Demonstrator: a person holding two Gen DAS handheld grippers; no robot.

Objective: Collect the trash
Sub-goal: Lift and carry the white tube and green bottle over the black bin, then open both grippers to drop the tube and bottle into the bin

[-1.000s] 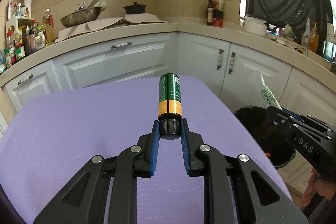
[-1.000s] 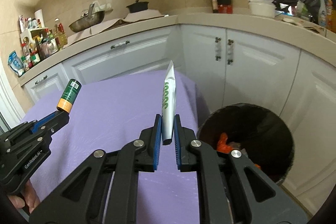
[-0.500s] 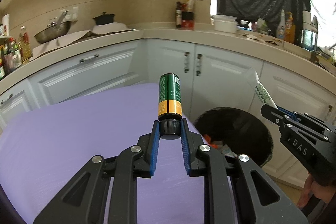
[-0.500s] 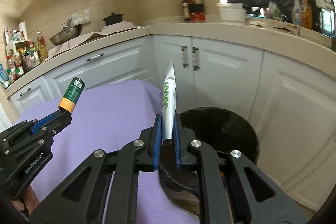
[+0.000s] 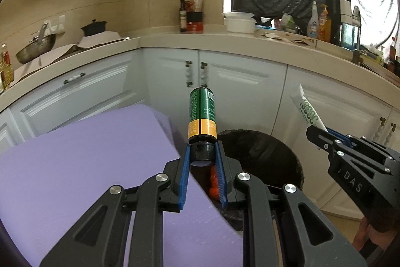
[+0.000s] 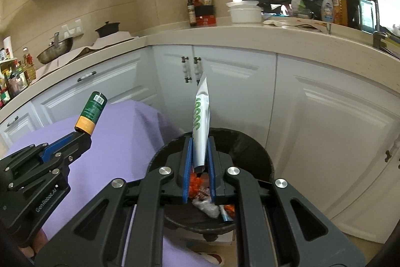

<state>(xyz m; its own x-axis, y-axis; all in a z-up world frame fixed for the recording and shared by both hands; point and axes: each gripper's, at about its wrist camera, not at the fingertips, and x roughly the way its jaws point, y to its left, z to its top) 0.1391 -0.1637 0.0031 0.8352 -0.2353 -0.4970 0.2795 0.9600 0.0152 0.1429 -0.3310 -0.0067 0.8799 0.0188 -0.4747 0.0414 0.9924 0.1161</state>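
Note:
My left gripper [image 5: 202, 154] is shut on the black cap of a green and orange bottle [image 5: 202, 114], held upright over the near rim of the black trash bin [image 5: 270, 154]. The bottle also shows in the right wrist view [image 6: 91, 114]. My right gripper [image 6: 200, 149] is shut on a white tube with green print [image 6: 201, 116], held upright directly above the bin [image 6: 250, 144]. The tube also shows in the left wrist view [image 5: 308, 110]. Orange and silver trash [image 6: 207, 202] lies in the bin.
A table with a purple cloth [image 5: 82, 162] stands left of the bin. White kitchen cabinets [image 6: 325, 121] curve behind and to the right of the bin. The counter above holds a wok [image 5: 35, 49], bottles and bowls.
Both grippers have moved right, off the purple table toward the bin. The right gripper now hangs over the bin's opening; the left has reached its rim. Both grips are unchanged.

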